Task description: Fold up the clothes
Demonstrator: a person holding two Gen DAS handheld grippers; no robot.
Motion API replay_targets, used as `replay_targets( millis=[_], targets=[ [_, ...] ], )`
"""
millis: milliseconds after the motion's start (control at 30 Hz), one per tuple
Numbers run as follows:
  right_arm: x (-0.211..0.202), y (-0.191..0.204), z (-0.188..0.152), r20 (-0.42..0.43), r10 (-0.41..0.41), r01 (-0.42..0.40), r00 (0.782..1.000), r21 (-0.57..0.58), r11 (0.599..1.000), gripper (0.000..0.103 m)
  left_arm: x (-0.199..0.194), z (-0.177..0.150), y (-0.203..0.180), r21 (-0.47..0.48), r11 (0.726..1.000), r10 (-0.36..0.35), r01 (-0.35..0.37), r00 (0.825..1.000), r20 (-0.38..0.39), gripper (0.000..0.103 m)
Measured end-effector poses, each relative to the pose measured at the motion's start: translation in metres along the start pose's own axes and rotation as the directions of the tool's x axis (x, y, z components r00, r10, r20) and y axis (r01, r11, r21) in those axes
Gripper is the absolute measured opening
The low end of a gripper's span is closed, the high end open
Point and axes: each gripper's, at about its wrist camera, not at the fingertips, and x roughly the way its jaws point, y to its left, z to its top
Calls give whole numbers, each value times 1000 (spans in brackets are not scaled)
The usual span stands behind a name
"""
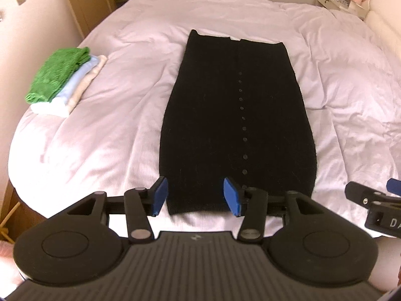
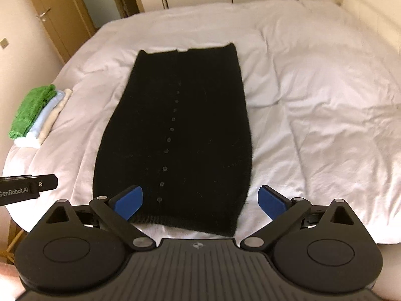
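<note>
I'm holding my left gripper [image 1: 195,197] at lower centre of its view, jaws partly apart, nothing between the blue pads. My right gripper [image 2: 200,202] is sitting lower centre too, jaws spread wide and gripping nothing.

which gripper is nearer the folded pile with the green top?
Left. The left gripper hangs open over the black garment's near-left corner, on the folded pile's side. The right gripper, open too, hangs over its near-right part, farther off.
</note>
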Motion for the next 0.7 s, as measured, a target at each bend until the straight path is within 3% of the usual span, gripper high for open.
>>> replay_targets(
  millis=[267, 433, 533, 700],
  targets=[
    [-56, -7, -32, 54, 31, -29, 998, -35, 999, 101, -53, -43, -33, 2, 1000, 18, -18, 998, 60, 51],
    [-79, -11, -51, 69, 45, -43, 997, -31, 999, 101, -77, -62, -32, -7, 1000, 21, -21, 996, 88, 52],
    [-89, -12, -62, 74, 45, -42, 996, -37, 998, 101, -90, -71, -33, -3, 1000, 24, -24, 993, 111, 62],
    [-98, -10, -72, 76, 50, -47, 996, -37, 998, 101, -106, -82, -37, 10, 1000, 20, -22, 990, 137, 62]
  ],
)
